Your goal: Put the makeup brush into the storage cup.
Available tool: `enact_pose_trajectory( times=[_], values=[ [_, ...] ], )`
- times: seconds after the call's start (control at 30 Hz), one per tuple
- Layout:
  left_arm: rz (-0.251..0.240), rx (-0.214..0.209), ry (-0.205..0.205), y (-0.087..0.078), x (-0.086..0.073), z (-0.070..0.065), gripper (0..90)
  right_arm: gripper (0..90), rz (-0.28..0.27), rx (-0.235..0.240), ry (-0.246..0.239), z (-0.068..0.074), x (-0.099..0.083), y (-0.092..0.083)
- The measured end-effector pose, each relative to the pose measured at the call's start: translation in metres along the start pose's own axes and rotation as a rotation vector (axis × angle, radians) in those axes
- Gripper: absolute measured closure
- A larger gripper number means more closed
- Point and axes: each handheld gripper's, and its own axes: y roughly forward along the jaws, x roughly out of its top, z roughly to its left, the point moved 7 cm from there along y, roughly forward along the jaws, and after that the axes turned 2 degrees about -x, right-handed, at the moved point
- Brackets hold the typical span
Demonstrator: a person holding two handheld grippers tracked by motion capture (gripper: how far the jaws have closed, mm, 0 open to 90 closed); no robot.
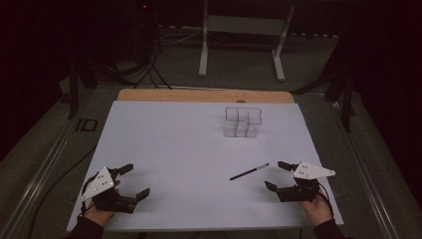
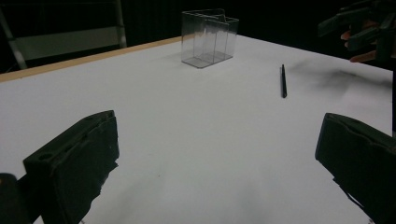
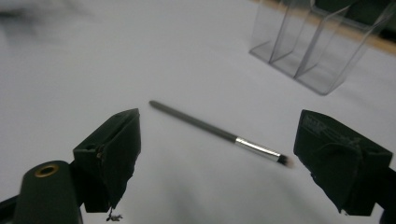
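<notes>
Right gripper view: my right gripper [image 3: 215,154] has its jaws spread wide and released, nothing between the pads. Just ahead of them lies the thin brush [image 3: 219,133], flat on the white surface [image 3: 93,70], dark handle toward the upper left, silver ferrule and bristle tip close to the jaw on the right of that view. No contact with it.

Left gripper view: my left gripper [image 2: 210,158] likewise stands open and empty, jaws far apart over bare surface. It shows the brush well off, and the right hand beyond it at the upper right corner.

High view: both grippers sit low at the near edge, left gripper [image 1: 128,181] near the left corner, right gripper [image 1: 278,175] near the right. The brush [image 1: 249,172] lies at a slant just beside the right jaws, on their left. The clear acrylic organiser [image 1: 242,122], an upright box of several compartments, stands well apart toward the far side, right of centre, apparently empty.

Assessment: the step in hand appears to be the approach to picking up the brush, presumably for placing in the organiser. Nothing is grasped yet. The next move calls for bringing the right jaws down astride the slender handle, square across its length, and closing low against the surface; so thin a handle could roll or slip aside.
</notes>
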Motion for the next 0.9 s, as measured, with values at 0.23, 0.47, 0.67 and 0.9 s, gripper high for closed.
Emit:
enact_pose_trajectory(
  times=[0.23,0.47,0.67,0.9],
  values=[
    [-0.005,-0.001,-0.004,0.0,0.0,0.0,0.4,15.0,0.102,0.066,-0.015,-0.01,-0.005,0.007],
    [-0.001,-0.004,-0.003,0.0,0.0,0.0,0.4,14.9,0.179,0.123,-0.046,-0.016,-0.005,0.014],
    [0.002,-0.007,-0.003,0.001,0.0,0.0,0.4,15.9,0.241,0.171,-0.066,-0.022,0.001,0.019],
    [0.0,-0.008,-0.003,0.001,0.0,-0.001,0.4,15.9,0.301,0.224,-0.107,-0.029,0.01,0.026]
  ],
)
